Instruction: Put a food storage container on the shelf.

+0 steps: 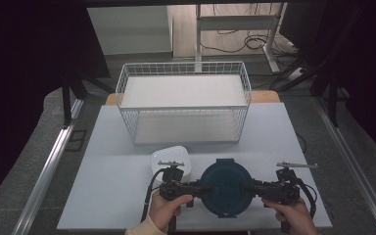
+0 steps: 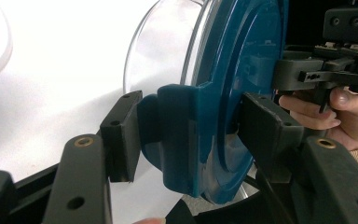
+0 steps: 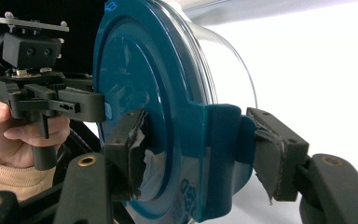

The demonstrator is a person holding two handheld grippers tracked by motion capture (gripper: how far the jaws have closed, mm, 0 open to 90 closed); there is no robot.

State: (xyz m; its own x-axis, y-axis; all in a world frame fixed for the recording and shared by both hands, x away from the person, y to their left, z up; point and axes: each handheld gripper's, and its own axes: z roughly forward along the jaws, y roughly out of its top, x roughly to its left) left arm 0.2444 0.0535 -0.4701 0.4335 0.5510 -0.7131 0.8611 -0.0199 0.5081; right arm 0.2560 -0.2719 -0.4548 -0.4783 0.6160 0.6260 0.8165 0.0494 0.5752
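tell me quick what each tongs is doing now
left tongs: closed on the left clip of the blue-lidded container.
right tongs: closed on its right clip.

Clear container (image 1: pixel 225 188), blue clip-lid, clamped

- A pale grey-white table (image 1: pixel 112 196) carried everything, its top lying under a wooden board whose corners showed at the far edge.
- A white wire basket (image 1: pixel 183 105) stood on the far half of the table, roughly centred, with a white liner as its floor.
- A white, rounded-square dish (image 1: pixel 171 159) sat on the table nearer the person, in front of the basket's left part and apart from it.
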